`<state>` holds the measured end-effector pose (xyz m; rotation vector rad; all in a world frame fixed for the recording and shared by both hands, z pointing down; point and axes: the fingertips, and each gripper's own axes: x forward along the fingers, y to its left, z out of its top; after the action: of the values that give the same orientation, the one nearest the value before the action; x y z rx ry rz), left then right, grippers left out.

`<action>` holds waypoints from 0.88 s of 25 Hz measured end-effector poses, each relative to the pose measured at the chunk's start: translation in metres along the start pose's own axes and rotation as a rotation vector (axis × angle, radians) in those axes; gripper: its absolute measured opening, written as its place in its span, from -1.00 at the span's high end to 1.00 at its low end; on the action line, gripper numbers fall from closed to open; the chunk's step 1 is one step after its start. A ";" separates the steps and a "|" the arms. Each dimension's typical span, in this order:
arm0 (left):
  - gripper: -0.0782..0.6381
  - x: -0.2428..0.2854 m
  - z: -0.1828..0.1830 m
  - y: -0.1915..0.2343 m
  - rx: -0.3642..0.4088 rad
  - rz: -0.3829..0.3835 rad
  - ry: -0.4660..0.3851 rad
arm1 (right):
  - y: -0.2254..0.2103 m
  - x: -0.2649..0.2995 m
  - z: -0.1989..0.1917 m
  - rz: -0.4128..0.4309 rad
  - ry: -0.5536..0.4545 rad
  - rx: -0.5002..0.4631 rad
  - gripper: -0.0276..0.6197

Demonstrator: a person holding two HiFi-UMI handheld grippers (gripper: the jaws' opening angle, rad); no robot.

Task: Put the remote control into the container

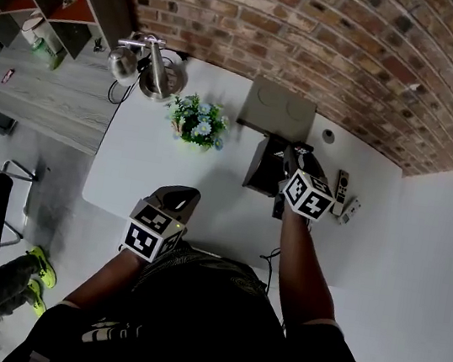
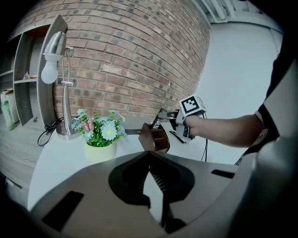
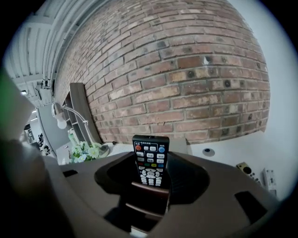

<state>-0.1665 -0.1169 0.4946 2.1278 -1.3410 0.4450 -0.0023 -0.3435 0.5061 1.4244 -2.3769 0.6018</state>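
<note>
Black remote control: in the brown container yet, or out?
Not fully in. The right gripper holds the black remote control on end, lower end behind the brown compartmented container's near wall, keypad above its rim.

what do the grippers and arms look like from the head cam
The left gripper and the right gripper are both dark, broad-bodied tools. Each carries a white cube printed with black square markers. The person wears a dark top with short sleeves, and the forearms are bare.
</note>
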 end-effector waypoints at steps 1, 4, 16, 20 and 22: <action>0.77 0.001 0.000 -0.003 0.001 -0.004 -0.001 | 0.001 0.003 -0.008 0.010 0.035 -0.003 0.24; 0.76 0.005 0.006 -0.007 0.015 -0.011 -0.009 | 0.003 0.004 -0.013 0.035 0.074 -0.046 0.23; 0.77 0.030 0.032 -0.040 0.046 -0.087 -0.028 | 0.040 -0.143 0.004 0.324 -0.056 0.037 0.89; 0.77 0.028 0.047 -0.069 0.103 -0.145 -0.066 | 0.040 -0.186 -0.025 0.325 -0.023 0.045 0.89; 0.77 0.026 0.054 -0.079 0.095 -0.166 -0.094 | 0.037 -0.200 -0.034 0.313 -0.023 0.058 0.89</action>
<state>-0.0854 -0.1432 0.4437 2.3433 -1.2018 0.3507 0.0583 -0.1590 0.4361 1.0910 -2.6431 0.7394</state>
